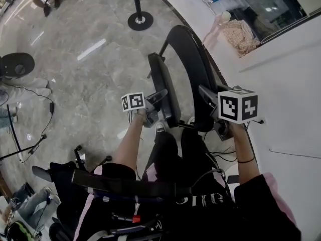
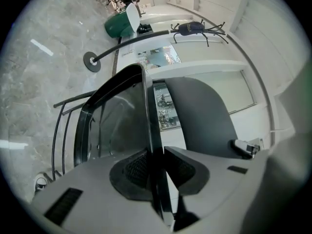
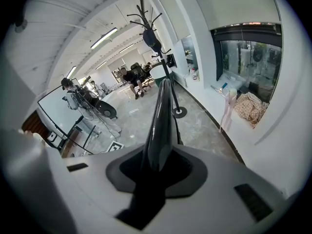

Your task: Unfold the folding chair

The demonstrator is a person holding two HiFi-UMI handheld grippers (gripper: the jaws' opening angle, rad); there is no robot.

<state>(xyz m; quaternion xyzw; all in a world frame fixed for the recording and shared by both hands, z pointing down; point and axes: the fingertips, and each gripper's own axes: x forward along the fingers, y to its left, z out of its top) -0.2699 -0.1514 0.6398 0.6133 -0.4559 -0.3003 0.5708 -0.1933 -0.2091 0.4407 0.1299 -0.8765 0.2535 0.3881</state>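
The folding chair [image 1: 198, 84] is at frame centre, above the floor [image 1: 90, 84], only partly opened: seat [image 1: 163, 84] and back [image 1: 185, 39] form a narrow V. The left gripper [image 1: 153, 103] pinches the seat edge, and the right gripper [image 1: 206, 93] is clamped on the back edge. Judged remaining: spread both panels until the seat lies level

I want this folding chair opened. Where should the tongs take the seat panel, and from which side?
Its thin near rim, from the person's side: the seat panel stands nearly upright, edge toward them, slim enough to pinch. The left gripper clamps it there.
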